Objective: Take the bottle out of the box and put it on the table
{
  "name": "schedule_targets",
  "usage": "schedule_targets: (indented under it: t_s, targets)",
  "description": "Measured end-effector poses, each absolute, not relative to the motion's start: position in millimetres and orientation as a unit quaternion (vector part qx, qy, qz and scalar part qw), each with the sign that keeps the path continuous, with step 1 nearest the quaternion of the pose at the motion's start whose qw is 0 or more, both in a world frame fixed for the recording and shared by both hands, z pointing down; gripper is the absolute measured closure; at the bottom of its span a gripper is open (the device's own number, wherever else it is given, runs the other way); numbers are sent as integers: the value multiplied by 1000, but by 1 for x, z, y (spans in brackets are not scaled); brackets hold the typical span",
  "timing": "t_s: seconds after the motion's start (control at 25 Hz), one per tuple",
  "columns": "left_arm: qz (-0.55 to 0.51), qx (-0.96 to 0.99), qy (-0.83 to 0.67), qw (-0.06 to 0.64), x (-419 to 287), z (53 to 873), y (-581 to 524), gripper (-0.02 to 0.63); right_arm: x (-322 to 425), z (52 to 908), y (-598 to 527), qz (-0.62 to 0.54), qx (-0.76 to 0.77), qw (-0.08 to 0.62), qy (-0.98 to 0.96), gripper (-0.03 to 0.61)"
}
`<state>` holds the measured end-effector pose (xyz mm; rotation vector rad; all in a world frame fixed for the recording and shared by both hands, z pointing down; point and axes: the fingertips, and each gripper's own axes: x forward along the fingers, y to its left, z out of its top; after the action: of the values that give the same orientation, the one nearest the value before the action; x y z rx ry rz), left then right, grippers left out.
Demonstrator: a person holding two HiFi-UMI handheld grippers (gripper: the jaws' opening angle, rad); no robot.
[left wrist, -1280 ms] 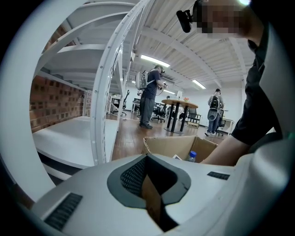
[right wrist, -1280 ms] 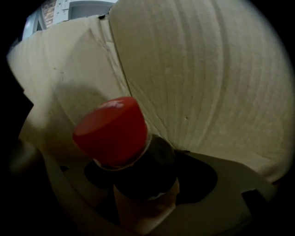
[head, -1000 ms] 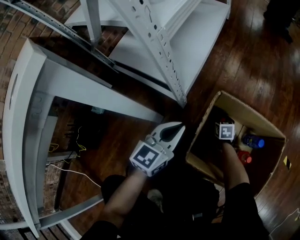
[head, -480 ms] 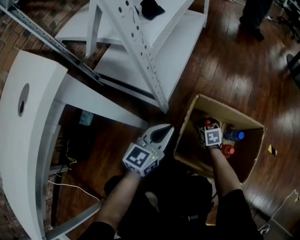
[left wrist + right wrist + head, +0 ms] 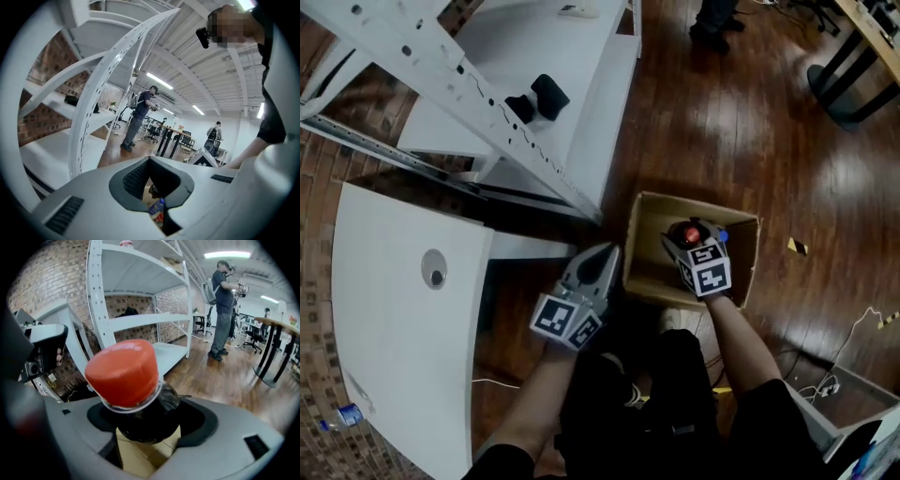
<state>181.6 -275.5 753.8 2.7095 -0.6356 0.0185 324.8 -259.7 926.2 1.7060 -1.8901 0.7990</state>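
Observation:
A dark bottle with a red cap (image 5: pixel 685 232) hangs just above the open cardboard box (image 5: pixel 649 280), which stands on the wooden floor. My right gripper (image 5: pixel 686 240) is shut on it, the jaws clamped round the neck below the cap (image 5: pixel 123 371), with cardboard (image 5: pixel 140 453) showing underneath. A blue-capped bottle (image 5: pixel 722 234) still lies in the box. My left gripper (image 5: pixel 598 259) is shut and holds nothing, left of the box's outer wall. In the left gripper view its closed jaws (image 5: pixel 151 161) frame a bottle (image 5: pixel 157 209) inside the box. The white table (image 5: pixel 394 309) stands at the left.
A white metal shelf rack (image 5: pixel 534 56) with black items (image 5: pixel 539 98) stands behind the box. A small bottle (image 5: pixel 342 415) lies at the bottom left beside the table. A standing person (image 5: pixel 222 301), office chairs and desks are farther off.
Both grippers have risen. The right one has lifted the red-capped bottle from deep in the box to above its rim. The head view now takes in the tabletop.

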Motion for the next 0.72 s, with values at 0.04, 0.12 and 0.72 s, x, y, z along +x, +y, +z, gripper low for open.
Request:
schedule_targets:
  t_s: [0.04,0.12,0.72]
  targets:
    - [4,959,-220,178,185,733,-275,612,327,901,-259,286,624,232,-690,234]
    - [1,959,-219,182,187,690,-271,612,327,852,-255,278,624,232,-692,235]
    - [9,971,-216,103,164,407,-226,612,257,549,-190,239,572,203,-758,238]
